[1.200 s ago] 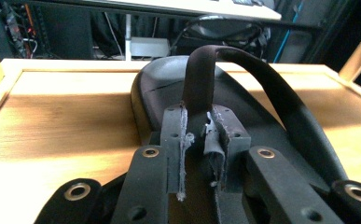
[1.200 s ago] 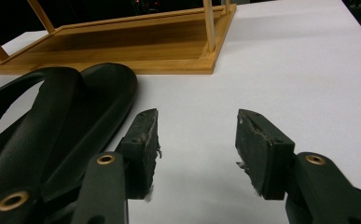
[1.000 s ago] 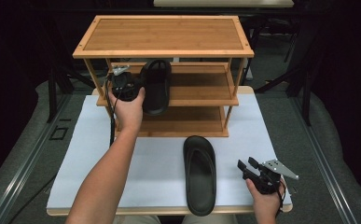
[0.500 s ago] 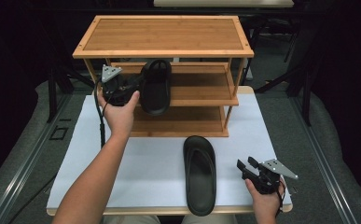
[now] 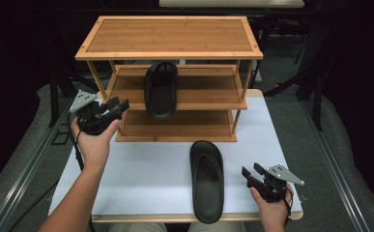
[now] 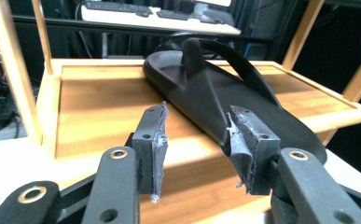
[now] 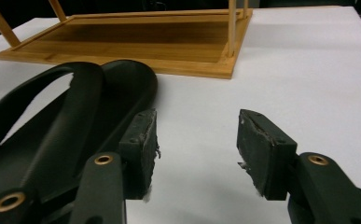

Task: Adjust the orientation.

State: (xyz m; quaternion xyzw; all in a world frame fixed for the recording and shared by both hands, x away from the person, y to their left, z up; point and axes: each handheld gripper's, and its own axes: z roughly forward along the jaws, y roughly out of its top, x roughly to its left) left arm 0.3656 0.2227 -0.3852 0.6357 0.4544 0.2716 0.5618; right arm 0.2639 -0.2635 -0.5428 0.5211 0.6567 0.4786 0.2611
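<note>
High view: left gripper (image 5: 118, 105) jaws spread, empty, slipper (image 5: 161, 90) on shelf (image 5: 208, 92) just beyond; right gripper (image 5: 252, 172) spread too.

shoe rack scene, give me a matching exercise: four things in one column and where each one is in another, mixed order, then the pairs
Things:
1. sandal with the strap
2. second sandal
3. left tongs
4. right tongs

Places:
A. on the white table, near the front edge
B. open, right of the table sandal
C. on the rack's middle shelf
D. open, beside the rack's left side

Pairs: 1-C, 2-A, 3-D, 4-B
</note>
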